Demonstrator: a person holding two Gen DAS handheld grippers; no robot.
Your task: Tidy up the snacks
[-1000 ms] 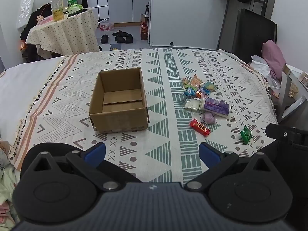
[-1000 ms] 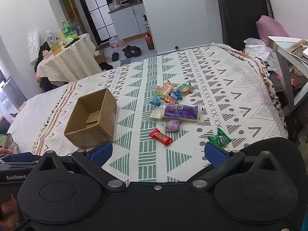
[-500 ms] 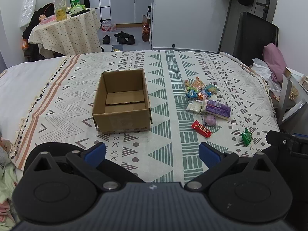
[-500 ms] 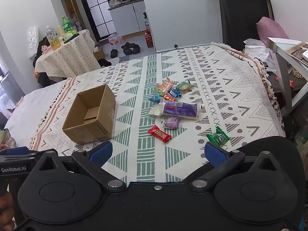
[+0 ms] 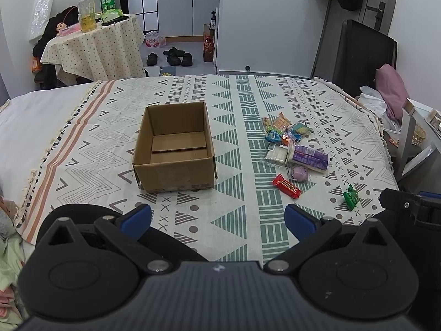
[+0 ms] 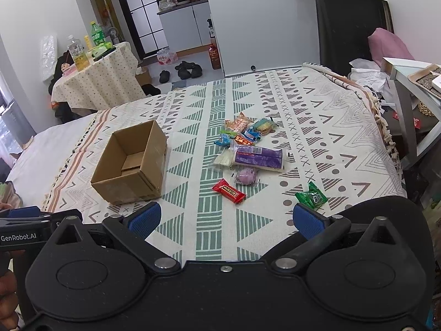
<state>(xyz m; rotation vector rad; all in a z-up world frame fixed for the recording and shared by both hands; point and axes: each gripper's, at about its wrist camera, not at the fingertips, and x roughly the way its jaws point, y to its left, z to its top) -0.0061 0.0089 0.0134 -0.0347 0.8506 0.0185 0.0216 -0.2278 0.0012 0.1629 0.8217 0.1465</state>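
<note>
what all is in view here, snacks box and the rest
cardboard box: 1, brown, open and empty, left part of the patterned blanket
red snack bar: 1, red, apart from the pile, nearest side
green snack packet: 1, green, alone near the right edge
purple round snack: 1, clear wrapper, just beyond the red bar
purple long pack: 1, purple and white, middle of the pile
white pack: 1, beside the purple long pack
small mixed packets: several, orange, blue, green, far end of the pile
side table: 1, dotted cloth, bottles on top, far left
shoes: several, black, floor
left hand-held gripper: 1, black, blue pads, open
right hand-held gripper: 1, same, open
</note>
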